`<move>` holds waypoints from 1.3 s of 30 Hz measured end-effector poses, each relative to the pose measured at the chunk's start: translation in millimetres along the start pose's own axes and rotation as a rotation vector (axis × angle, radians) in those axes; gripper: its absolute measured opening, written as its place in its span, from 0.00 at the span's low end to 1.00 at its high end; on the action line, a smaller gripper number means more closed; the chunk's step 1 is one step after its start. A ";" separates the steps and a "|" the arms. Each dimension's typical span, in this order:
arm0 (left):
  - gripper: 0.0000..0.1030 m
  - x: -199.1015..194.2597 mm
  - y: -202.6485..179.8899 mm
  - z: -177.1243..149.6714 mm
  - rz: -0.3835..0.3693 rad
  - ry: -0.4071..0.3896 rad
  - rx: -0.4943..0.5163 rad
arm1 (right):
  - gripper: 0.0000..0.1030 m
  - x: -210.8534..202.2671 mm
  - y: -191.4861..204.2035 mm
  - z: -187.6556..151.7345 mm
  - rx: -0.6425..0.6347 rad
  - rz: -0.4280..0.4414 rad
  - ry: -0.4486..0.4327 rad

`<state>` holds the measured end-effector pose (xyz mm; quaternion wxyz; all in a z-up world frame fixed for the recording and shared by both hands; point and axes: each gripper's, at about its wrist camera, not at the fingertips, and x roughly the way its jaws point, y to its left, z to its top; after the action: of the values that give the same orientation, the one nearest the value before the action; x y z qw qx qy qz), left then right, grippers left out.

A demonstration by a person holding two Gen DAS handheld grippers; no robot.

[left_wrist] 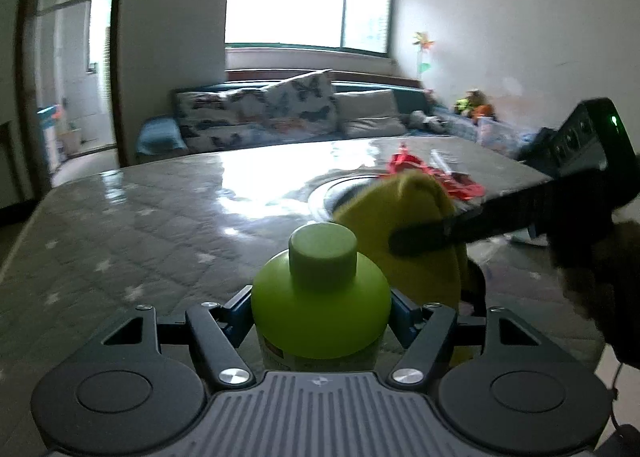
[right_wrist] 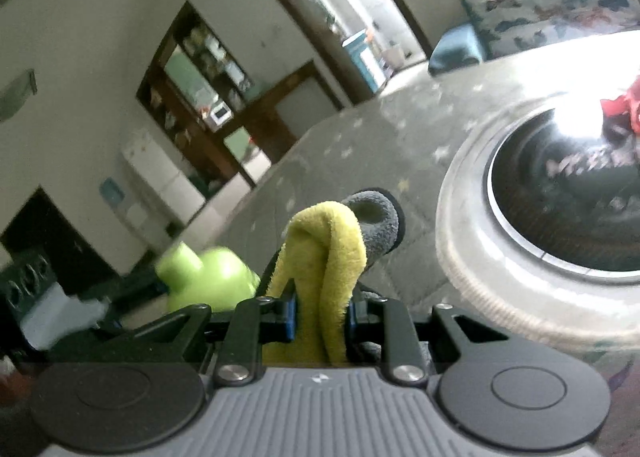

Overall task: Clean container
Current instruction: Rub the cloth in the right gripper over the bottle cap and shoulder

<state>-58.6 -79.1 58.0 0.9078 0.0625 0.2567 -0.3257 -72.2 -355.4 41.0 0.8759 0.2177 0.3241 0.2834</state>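
A grey quilted table (left_wrist: pixel 140 225) is carrying a round glass-lidded recess (right_wrist: pixel 560 193) with a red wrapper (left_wrist: pixel 432 173) lying at its far edge, and a sofa with butterfly cushions (left_wrist: pixel 280 109) is sitting beyond the table under the window. The left gripper (left_wrist: pixel 320 317) is clamping its blue-padded fingers (left_wrist: pixel 236 313) on the shoulders of a lime green bottle (left_wrist: pixel 320 297), which is standing upright with its capped neck pointing up and its long axis vertical, above the near edge of the table. Just beside the bottle on its right, the right gripper (right_wrist: pixel 320 317) is pinching a folded yellow cloth (right_wrist: pixel 328 257) with a grey underside; the cloth is hanging between the bottle and the recess, blocking part of the rim in the left wrist view.
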 end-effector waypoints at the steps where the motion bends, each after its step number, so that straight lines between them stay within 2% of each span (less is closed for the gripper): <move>1: 0.69 2.0 0.9 1.1 -0.018 -0.002 0.008 | 0.21 -4.0 -1.0 4.2 0.003 0.005 -0.018; 8: 0.70 -2.7 1.8 3.5 -0.017 -0.006 0.033 | 0.21 -16.8 8.0 28.7 -0.043 0.051 -0.097; 12: 0.70 -6.3 2.0 4.6 -0.010 -0.008 0.045 | 0.21 -24.0 15.8 40.4 -0.054 0.111 -0.141; 19: 0.70 -9.0 -20.3 -6.8 0.016 -0.006 0.082 | 0.21 6.1 22.7 34.4 -0.090 0.091 -0.047; 27: 0.69 -10.0 -20.9 -13.5 0.017 0.012 0.071 | 0.21 30.4 13.0 30.9 -0.044 0.110 -0.003; 39: 0.71 -15.8 -15.4 -16.7 0.020 0.015 0.059 | 0.21 62.2 -10.1 10.8 -0.008 0.058 0.099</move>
<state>-85.7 -77.5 52.5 0.9068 0.0943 0.2534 -0.3234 -22.0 -325.4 15.1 0.8510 0.2093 0.3597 0.3203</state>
